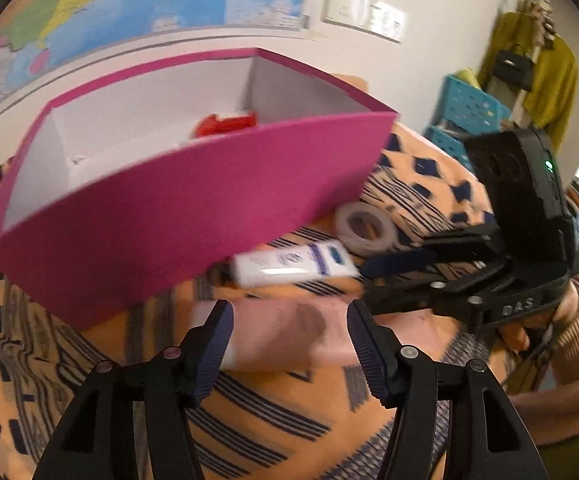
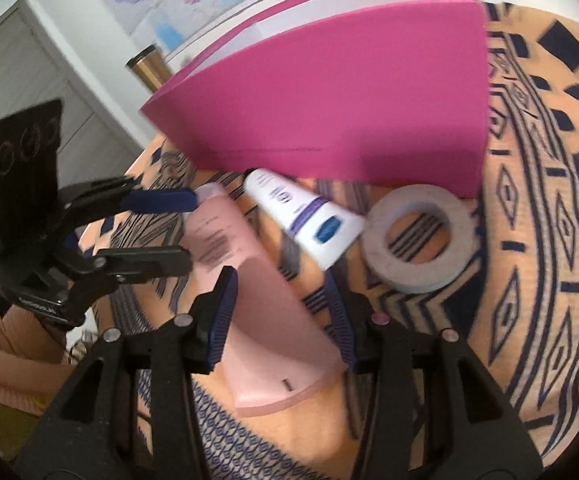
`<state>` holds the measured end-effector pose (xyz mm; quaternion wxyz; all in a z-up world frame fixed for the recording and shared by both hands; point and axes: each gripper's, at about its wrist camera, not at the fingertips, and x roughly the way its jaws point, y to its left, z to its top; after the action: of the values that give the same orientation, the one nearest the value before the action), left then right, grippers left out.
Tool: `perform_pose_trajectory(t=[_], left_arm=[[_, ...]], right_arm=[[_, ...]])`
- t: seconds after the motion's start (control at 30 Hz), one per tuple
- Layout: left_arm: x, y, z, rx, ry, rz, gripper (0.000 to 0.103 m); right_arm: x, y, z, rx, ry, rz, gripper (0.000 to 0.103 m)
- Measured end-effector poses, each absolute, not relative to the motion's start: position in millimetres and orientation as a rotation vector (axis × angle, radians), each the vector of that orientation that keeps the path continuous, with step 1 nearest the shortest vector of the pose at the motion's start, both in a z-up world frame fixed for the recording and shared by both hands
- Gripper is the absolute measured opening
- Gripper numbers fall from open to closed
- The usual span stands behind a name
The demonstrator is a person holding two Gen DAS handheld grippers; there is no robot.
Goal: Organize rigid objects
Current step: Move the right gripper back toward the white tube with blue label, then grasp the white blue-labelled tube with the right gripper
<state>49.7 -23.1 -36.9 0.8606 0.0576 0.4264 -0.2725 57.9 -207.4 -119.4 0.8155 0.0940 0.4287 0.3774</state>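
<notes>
Tabletop (image 2: 549, 240): covered by an orange cloth with dark blue geometric print; fills the lower and right parts of both views and carries all items below.

Magenta box (image 1: 209, 208): open-topped, white inside, upper centre of both views. Evidently the collecting container, set at the back so loose items can be lifted in over its near wall. Contents visible in the left wrist view: one red object (image 1: 225, 124) against the far inner wall; rest of the floor partly hidden by the near wall.

Pink tube (image 2: 257, 296): lies flat, centre of the right wrist view, running diagonally. Right tongs (image 2: 285, 316) are spread, one finger on each side of it, not yet closed; probably lined up for a pickup. Left tongs (image 1: 289, 340), also spread, straddle the same tube near its other end; contact cannot be told through blur.

Tape roll (image 2: 417, 236): grey-white ring, flat, right of centre, just beside the box wall.

White tube (image 2: 309, 216): blue and purple label, between pink tube and tape roll, its upper end touching or nearly touching the box.

All three loose items remain outside the box.
</notes>
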Motion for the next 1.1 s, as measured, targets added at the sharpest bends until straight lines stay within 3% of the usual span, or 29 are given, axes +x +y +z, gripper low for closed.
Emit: perform_pose_trajectory(t=[0.47, 1.1], left_arm=[[90.3, -33.8, -54.0, 0.113, 0.987, -0.523, 0.058], [65.6, -41.3, -51.3, 0.122, 0.979, -0.534, 0.054]], right_arm=[[70.4, -212.7, -117.4, 0.260, 0.895, 0.723, 0.047], [70.5, -204.9, -111.6, 0.310, 0.872, 0.755, 0.047]])
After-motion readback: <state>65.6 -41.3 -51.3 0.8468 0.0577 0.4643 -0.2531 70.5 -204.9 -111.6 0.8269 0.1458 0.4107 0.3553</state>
